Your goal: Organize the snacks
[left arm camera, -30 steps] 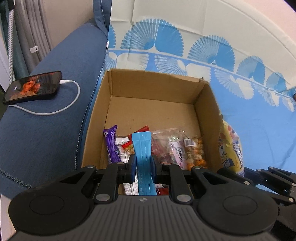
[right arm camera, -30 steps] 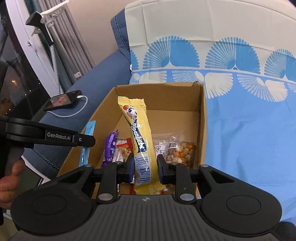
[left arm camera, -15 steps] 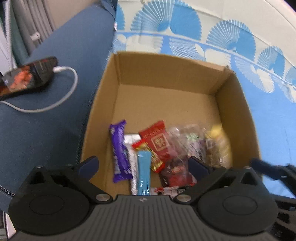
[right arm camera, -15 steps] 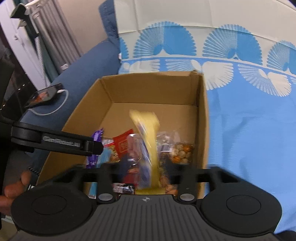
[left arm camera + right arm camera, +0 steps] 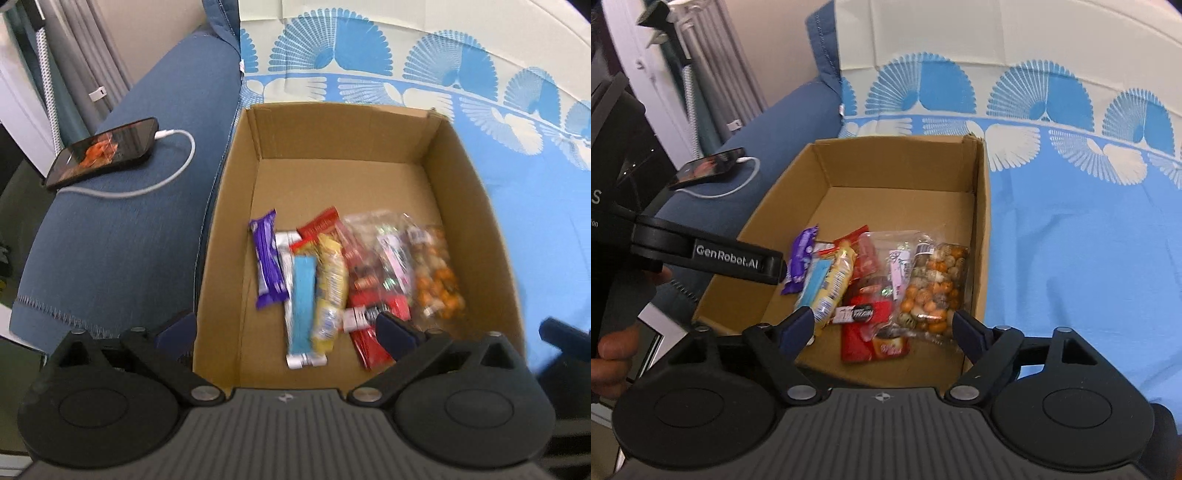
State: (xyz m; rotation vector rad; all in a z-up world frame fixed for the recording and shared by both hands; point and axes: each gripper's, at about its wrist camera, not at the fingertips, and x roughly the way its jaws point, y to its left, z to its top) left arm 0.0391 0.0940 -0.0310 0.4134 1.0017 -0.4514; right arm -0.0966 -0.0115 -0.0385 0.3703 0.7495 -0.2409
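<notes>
left gripper (image 5: 286,330): jaws have just opened wide, nothing between them, pointing steeply down
right gripper (image 5: 882,328): jaws have just been opening, empty, tilted down
hand (image 5: 613,354): grips left gripper's handle

light: even, soft, indoor | blur: slight motion smear | edges: fisheye-bent

The right gripper (image 5: 882,326) hangs over the near end of a cardboard box (image 5: 981,236), its jaws just opening, wide apart, with nothing between them. In the box lie a yellow bar (image 5: 834,282), a light blue stick (image 5: 814,282), a purple bar (image 5: 799,264), a red packet (image 5: 873,341) and a bag of round nuts (image 5: 932,288). The left gripper (image 5: 777,266) reaches in from the left.
</notes>
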